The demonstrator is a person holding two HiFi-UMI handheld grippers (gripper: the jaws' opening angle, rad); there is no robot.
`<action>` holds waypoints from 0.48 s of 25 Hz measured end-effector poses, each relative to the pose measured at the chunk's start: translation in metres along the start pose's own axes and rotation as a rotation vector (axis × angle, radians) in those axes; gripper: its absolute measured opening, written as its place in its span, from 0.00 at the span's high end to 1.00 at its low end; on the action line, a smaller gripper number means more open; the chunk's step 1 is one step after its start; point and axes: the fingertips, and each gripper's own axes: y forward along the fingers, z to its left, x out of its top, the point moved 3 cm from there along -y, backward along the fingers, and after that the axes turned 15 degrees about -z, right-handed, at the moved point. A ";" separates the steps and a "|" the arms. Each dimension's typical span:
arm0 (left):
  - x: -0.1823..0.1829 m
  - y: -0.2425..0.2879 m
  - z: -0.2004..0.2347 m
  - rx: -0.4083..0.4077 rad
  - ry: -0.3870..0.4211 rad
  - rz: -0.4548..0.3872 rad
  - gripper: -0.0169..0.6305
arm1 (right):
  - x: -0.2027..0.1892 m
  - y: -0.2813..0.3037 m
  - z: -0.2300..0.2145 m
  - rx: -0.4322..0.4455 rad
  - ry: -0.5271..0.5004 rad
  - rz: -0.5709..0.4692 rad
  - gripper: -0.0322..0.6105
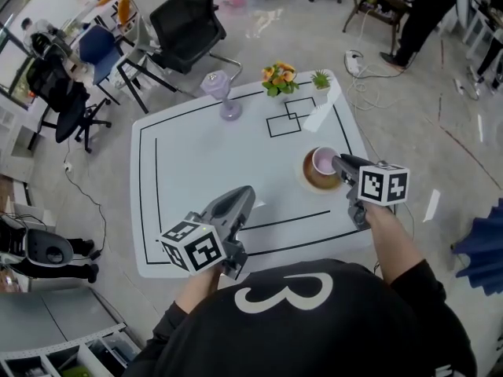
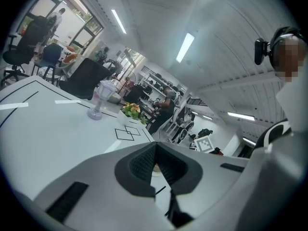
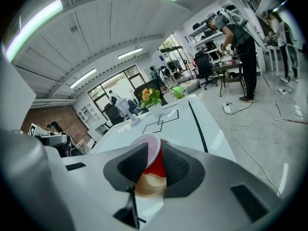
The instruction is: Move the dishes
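The bench (image 1: 196, 163) has a smooth, glossy white top with thin black lines. On it, the cup (image 1: 324, 161) looks like shiny plastic, red outside and pale pink within. Its saucer (image 1: 308, 180) is brown with a glazed sheen. The goblet (image 1: 228, 96) on the bench is translucent lilac, glass or plastic. The left tongs (image 1: 248, 193) and right tongs (image 1: 338, 162) are matt grey plastic with dark ribbed pads (image 3: 133, 163). Around the bench, the floor (image 1: 409, 108) is polished and reflective.

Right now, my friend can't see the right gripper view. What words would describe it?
The right gripper pinches the wall of a red cup standing on a brown saucer, on a white table with flowers at its far end.
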 end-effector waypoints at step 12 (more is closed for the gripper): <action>-0.003 0.003 0.005 0.008 -0.019 -0.001 0.97 | 0.004 0.000 0.002 -0.003 -0.038 -0.007 0.90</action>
